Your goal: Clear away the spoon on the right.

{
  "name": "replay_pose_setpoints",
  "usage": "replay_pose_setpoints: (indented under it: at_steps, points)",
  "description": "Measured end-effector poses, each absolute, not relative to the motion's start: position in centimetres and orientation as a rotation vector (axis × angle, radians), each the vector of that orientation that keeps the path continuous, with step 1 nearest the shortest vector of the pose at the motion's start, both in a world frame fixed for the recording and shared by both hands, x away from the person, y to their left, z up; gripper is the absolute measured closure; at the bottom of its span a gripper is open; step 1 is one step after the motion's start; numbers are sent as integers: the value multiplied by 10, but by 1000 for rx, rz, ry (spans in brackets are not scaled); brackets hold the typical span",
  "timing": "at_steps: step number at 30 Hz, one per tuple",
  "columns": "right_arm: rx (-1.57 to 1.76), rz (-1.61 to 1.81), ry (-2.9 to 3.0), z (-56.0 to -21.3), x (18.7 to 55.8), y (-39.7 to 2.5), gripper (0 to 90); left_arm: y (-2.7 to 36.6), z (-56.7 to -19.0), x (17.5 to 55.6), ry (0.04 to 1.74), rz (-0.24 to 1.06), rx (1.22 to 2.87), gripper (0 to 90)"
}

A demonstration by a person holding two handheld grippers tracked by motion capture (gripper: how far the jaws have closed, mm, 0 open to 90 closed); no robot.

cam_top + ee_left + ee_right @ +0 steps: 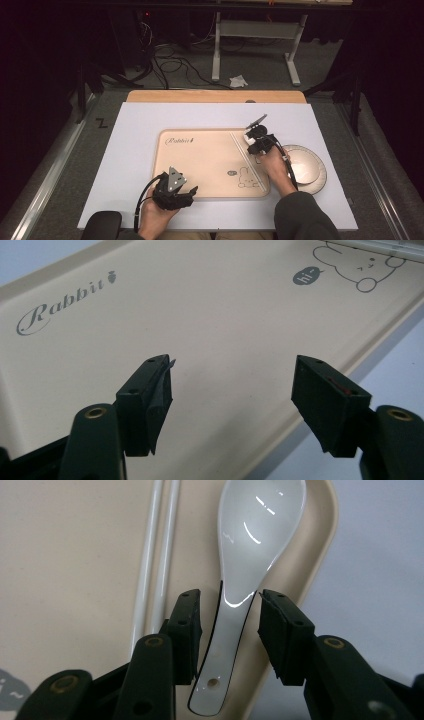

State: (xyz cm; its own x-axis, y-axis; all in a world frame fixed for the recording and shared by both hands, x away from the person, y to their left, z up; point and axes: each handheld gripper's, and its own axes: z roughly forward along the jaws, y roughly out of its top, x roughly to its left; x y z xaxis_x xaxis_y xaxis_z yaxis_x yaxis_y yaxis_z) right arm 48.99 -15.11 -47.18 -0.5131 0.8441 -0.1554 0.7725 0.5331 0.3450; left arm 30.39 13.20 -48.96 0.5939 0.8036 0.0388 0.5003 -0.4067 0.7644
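Note:
A white ceramic spoon [260,525] lies in the far right corner of a beige tray [200,165] printed with "Rabbit" and a bunny. Two white chopsticks [155,555] lie side by side just left of the spoon, along the tray's right side [245,155]. My right gripper [230,597] is open, and its jaws straddle the spoon's handle with a narrow gap on each side. In the high view this gripper [252,137] sits at the tray's far right corner. My left gripper [232,362] is open and holds nothing, hovering over the tray's near edge [187,192].
The tray rests on a pale blue mat [130,150] covering the table. A stack of round white plates [305,167] stands on the mat right of the tray, beside my right forearm. Beyond the table are cables and a desk frame [255,45] on the floor.

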Motion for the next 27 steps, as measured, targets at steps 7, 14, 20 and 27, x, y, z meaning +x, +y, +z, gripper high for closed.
replay_pose_setpoints:
  at_steps: [7,14,20,27]
  points:
    - [1284,428,2474,-463,477,-157,584,129,-491,305,1033,475,2103,330]
    - [1245,499,2488,-453,464,-164,572,125,-493,304,993,502,2105,297]
    - [1251,566,2492,-447,457,-171,545,124,-494,304,968,527,2108,293]
    - [1252,652,2465,-440,446,-178,545,120,-495,306,948,495,2108,291]
